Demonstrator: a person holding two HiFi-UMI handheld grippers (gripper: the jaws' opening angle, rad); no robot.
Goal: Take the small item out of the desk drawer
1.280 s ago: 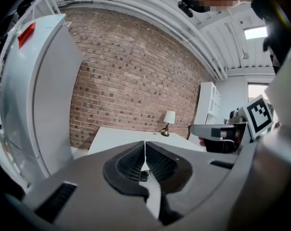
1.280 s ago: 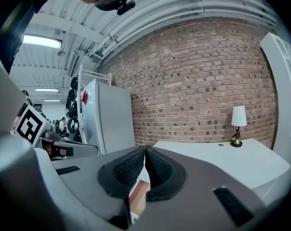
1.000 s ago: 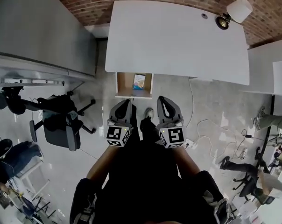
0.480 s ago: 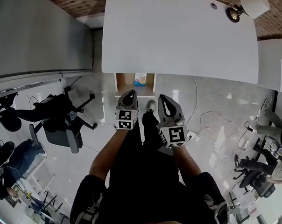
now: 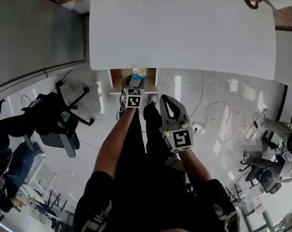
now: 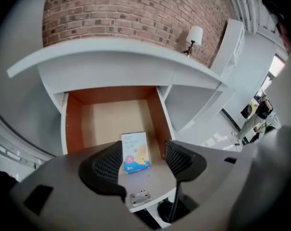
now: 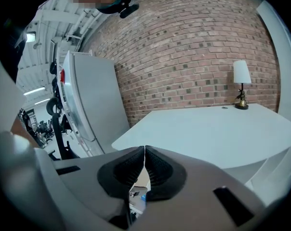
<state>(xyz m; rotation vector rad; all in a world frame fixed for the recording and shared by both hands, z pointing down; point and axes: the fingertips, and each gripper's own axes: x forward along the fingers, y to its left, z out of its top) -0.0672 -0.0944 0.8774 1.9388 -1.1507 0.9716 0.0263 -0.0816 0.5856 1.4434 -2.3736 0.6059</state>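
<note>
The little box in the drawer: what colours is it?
The box is white above, blue below, with a yellowish picture; clearest in the left gripper view.

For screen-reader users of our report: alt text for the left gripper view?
The left gripper, jaws opening, frames a small blue-and-white box in the open wooden drawer without touching it. A white desk tops the drawer; brick wall and lamp behind.

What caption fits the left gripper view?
Left gripper, empty jaws opening, hovers over small blue-and-white box in open wooden desk drawer.

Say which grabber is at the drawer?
The left gripper: it's over the drawer, jaws opening, small box between them untouched. The right gripper sits behind, shut.
</note>
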